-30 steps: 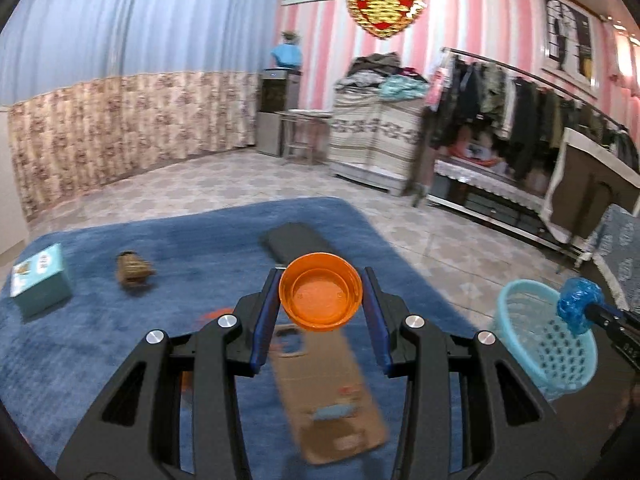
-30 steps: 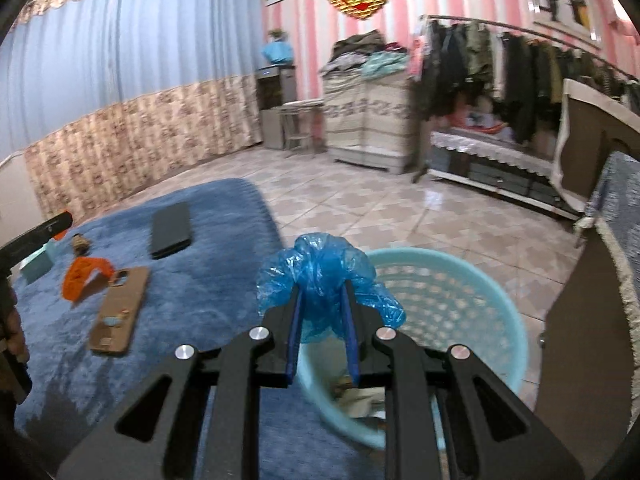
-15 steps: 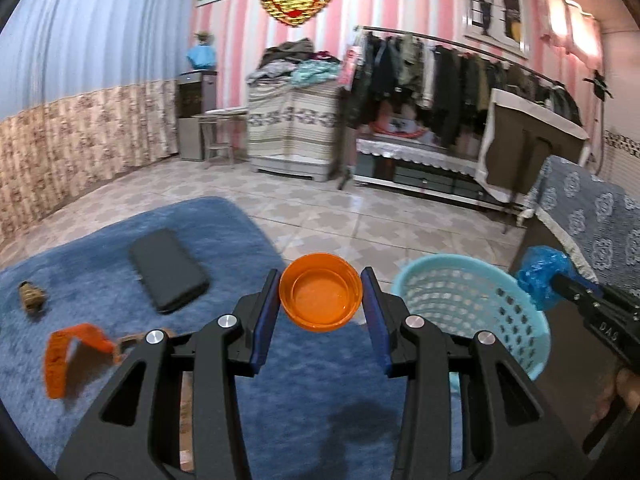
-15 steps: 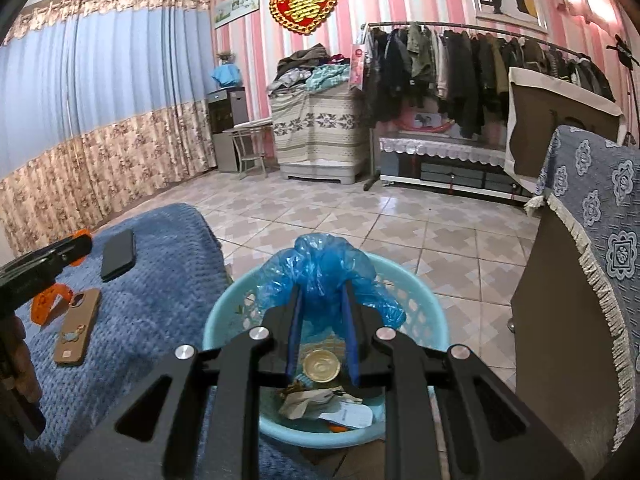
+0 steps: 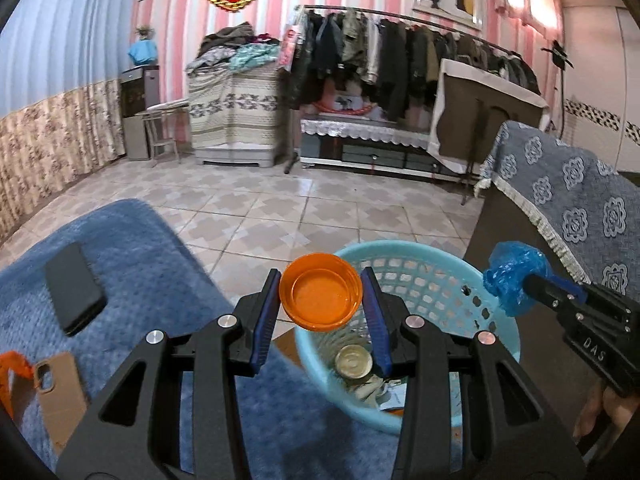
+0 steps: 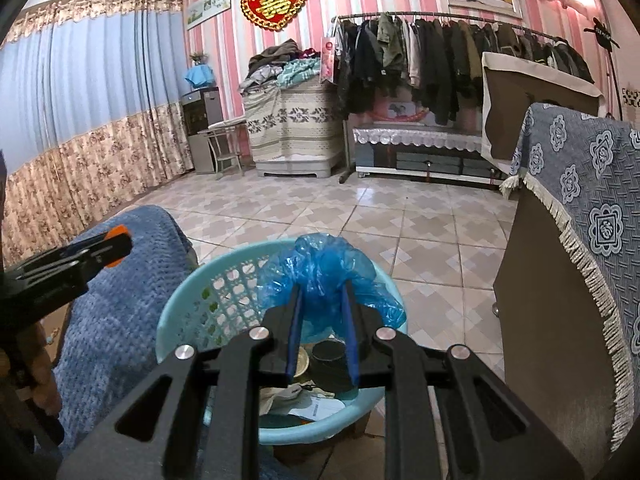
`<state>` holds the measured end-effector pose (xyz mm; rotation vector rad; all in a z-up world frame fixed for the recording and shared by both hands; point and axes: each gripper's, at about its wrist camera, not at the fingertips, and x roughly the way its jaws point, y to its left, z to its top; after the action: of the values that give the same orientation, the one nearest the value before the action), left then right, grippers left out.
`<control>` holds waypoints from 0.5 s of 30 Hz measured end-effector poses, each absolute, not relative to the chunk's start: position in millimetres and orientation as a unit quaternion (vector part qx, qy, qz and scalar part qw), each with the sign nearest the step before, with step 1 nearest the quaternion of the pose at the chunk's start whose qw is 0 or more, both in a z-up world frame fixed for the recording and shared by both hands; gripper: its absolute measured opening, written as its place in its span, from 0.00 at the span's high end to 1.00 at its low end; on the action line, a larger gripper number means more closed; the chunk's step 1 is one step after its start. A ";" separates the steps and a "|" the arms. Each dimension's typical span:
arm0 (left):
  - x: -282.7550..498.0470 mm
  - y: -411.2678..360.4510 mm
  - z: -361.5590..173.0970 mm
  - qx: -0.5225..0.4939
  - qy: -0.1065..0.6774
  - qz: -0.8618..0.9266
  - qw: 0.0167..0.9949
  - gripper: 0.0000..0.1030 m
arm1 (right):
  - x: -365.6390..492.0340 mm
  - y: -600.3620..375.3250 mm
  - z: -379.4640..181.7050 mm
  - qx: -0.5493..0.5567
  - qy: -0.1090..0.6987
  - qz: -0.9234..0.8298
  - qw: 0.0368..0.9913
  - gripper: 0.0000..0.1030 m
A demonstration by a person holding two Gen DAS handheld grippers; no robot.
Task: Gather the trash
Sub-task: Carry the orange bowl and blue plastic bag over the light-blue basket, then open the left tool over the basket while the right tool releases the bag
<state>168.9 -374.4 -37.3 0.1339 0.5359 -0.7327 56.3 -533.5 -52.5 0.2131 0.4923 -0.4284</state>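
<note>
My left gripper point(image 5: 321, 294) is shut on a round orange plastic lid point(image 5: 320, 298), held over the near left rim of a light-blue mesh trash basket point(image 5: 432, 264). My right gripper point(image 6: 322, 308) is shut on a crumpled blue plastic bag point(image 6: 326, 268), which hangs above the same basket point(image 6: 188, 300). In the left wrist view the right gripper point(image 5: 520, 284) reaches in from the right with the blue bag point(image 5: 512, 270). In the right wrist view the left gripper point(image 6: 114, 246) shows at the left edge with the orange lid point(image 6: 116, 234). The basket holds paper scraps and a metal can lid point(image 5: 354, 361).
A blue rug point(image 5: 152, 256) lies to the left with a black phone point(image 5: 72, 288), a brown phone case point(image 5: 56, 392) and an orange strap point(image 5: 12, 368) on it. A cabinet under a blue patterned cloth point(image 6: 588, 184) stands close on the right. Tiled floor point(image 6: 360, 208) stretches beyond the basket.
Both grippers swung right from the rug toward the basket, keeping hold of the lid and the bag. The basket now sits directly under both of them.
</note>
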 end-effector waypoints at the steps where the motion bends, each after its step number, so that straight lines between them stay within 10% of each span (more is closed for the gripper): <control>1: 170.1 -381.4 -40.2 0.069 0.260 -0.359 0.894 0.62 | 56.7 -533.9 -53.3 0.104 0.242 -0.211 0.941 0.81; 15: 179.8 -431.0 -55.9 0.100 0.266 -0.378 0.881 0.61 | 56.1 -545.5 -61.4 0.117 0.252 -0.229 0.933 0.81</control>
<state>179.8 -431.0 -56.0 0.2088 0.5537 -0.7867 56.1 -545.5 -61.4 0.2400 0.5162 -0.4685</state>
